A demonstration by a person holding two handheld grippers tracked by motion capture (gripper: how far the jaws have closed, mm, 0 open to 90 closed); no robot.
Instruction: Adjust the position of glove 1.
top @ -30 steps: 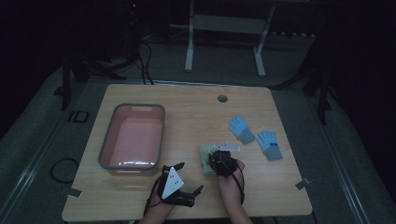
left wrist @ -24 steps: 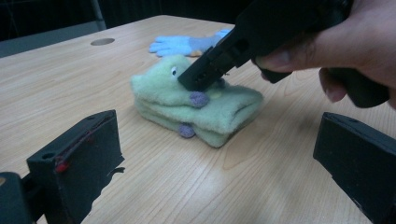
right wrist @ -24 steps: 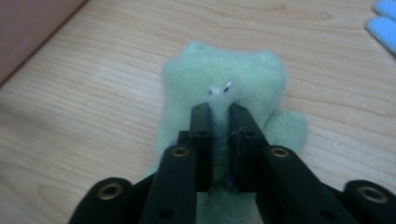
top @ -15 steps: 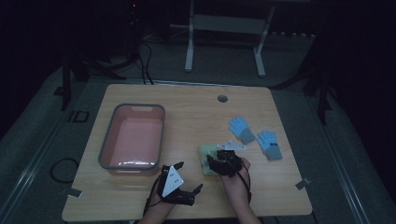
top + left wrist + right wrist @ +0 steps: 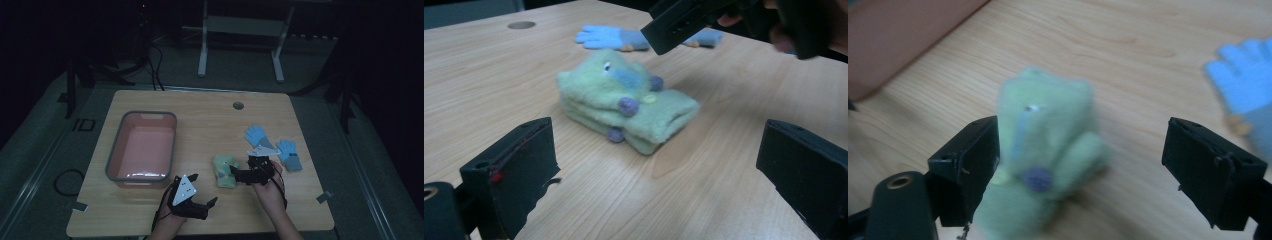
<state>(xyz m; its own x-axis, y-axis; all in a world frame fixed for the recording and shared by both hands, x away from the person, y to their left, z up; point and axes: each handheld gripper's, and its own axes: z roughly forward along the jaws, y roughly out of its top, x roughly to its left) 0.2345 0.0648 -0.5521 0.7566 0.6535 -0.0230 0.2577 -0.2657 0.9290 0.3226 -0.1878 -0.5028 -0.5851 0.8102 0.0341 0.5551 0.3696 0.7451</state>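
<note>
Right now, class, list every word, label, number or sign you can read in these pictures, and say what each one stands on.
"ID": large dark letters on the grey floor to the left of the table, seen in the high view.
Nothing else reads: the green gloves, the blue gloves, the pink tub and both grippers carry no legible text.

Mitten (image 5: pixel 225 171) lies between basin (image 5: pixel 116 155) and gloves (image 5: pixel 260 135).

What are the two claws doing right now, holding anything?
Left claw: open, holding nothing, resting near the table edge.
Right claw: open; its jaws have just been opening beside the folded green gloves, no longer gripping them.
</note>
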